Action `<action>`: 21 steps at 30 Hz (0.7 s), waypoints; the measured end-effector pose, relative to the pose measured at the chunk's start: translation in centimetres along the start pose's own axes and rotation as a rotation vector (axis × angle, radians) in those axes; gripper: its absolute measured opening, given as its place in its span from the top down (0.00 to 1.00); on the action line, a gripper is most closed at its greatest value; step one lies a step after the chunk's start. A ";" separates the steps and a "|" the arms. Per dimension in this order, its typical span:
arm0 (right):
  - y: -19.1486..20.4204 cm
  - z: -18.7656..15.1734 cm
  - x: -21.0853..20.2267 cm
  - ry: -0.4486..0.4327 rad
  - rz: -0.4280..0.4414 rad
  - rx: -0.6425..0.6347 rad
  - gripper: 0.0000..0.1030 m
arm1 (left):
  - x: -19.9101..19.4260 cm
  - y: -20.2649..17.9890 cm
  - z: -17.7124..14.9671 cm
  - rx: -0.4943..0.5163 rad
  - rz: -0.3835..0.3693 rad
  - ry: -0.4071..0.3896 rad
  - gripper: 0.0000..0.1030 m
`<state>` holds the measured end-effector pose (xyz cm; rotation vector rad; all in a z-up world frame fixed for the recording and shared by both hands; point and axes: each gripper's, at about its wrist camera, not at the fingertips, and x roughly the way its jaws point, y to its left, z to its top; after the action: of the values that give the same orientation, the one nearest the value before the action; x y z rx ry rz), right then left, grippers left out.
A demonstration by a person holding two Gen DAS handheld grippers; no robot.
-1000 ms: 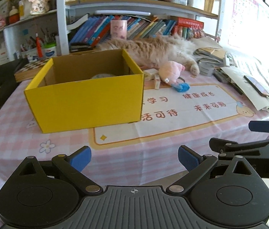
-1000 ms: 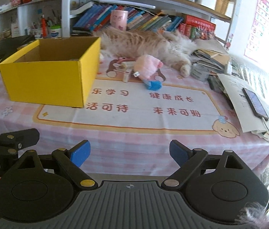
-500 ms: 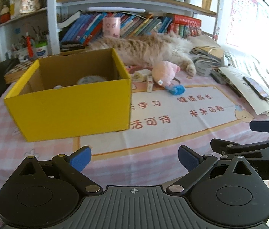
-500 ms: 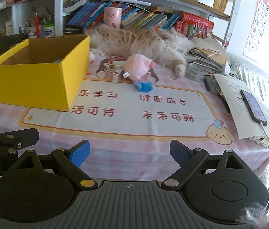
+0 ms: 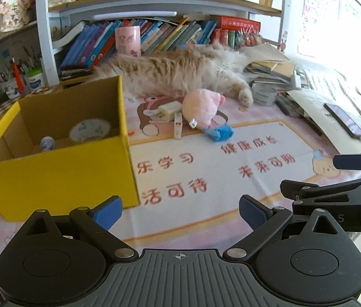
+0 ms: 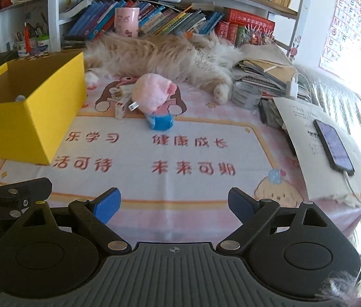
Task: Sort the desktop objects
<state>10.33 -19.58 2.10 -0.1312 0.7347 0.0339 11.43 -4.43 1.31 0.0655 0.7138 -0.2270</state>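
A yellow cardboard box (image 5: pixel 60 171) stands on the left of the table, also in the right wrist view (image 6: pixel 39 117). Inside it lie a round white dish (image 5: pixel 89 130) and a small pale toy (image 5: pixel 46 143). A pink plush pig with blue feet (image 5: pixel 203 112) lies mid-table beside a small white box (image 5: pixel 178 126) and a cream charger-like block (image 5: pixel 166 110); the plush also shows in the right wrist view (image 6: pixel 155 97). My left gripper (image 5: pixel 180 212) is open and empty above the near table edge. My right gripper (image 6: pixel 174 204) is open and empty beside it.
A long-haired cat (image 5: pixel 180 71) lies across the back of the table. A tape roll (image 6: pixel 245 94), stacked papers and books (image 6: pixel 262 71), and a phone on a cable (image 6: pixel 332 145) lie at the right. Bookshelves (image 5: pixel 155 35) stand behind.
Both grippers have moved forward over the table; the box, plush and cat look nearer. The left view now looks down into the box. Both grippers stay open.
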 end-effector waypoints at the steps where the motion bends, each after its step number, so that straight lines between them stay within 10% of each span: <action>1: -0.4 0.3 0.3 -0.004 0.003 -0.004 0.12 | 0.3 -0.3 0.3 -0.003 0.004 -0.001 0.03; 21: -7.1 5.7 7.2 -0.038 0.160 -0.063 0.12 | 4.6 -5.2 4.1 -0.059 0.172 0.004 0.03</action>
<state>20.05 -26.01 2.23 -0.1317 0.7056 0.2113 16.24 -10.93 1.49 0.0713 0.7147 -0.0412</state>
